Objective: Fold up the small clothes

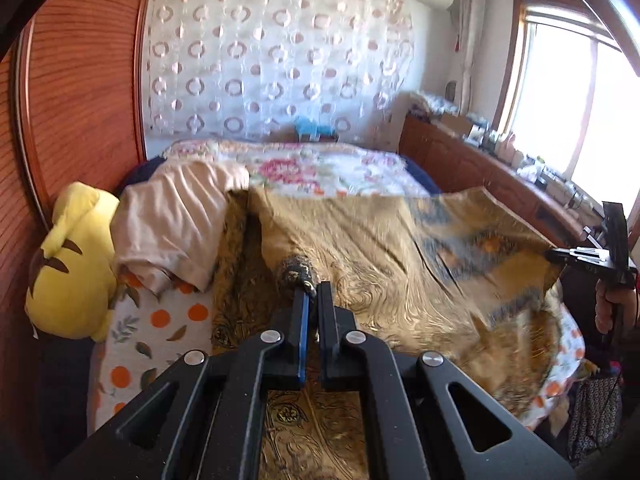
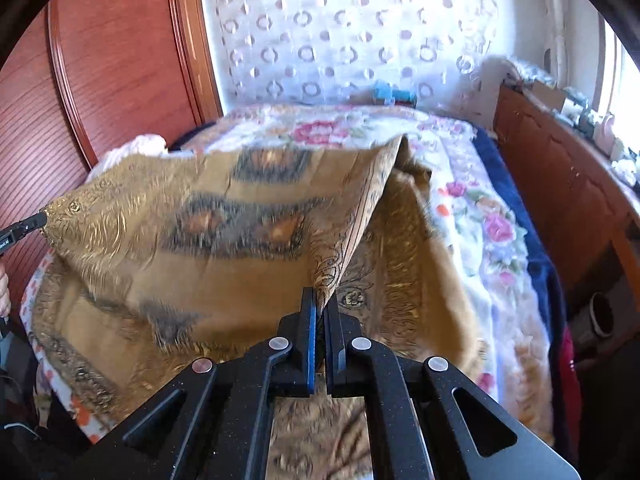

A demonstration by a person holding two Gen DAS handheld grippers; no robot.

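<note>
A gold-brown patterned cloth (image 1: 400,264) is lifted off the bed and stretched between both grippers. In the left wrist view my left gripper (image 1: 314,294) is shut on a bunched corner of it. At the right edge of that view, my right gripper (image 1: 560,256) pinches the opposite corner, with a hand below it. In the right wrist view my right gripper (image 2: 320,306) is shut on a folded corner of the cloth (image 2: 200,240). The left gripper (image 2: 40,220) holds the far corner at the left edge. The cloth's lower part still lies on the bed.
A yellow plush toy (image 1: 76,260) and a crumpled beige garment (image 1: 172,220) lie at the bed's left side, on an orange-print sheet (image 1: 160,320). A floral quilt (image 1: 320,168) covers the far half. A wooden panel (image 1: 80,100) stands left, a cluttered wooden cabinet (image 1: 480,168) right.
</note>
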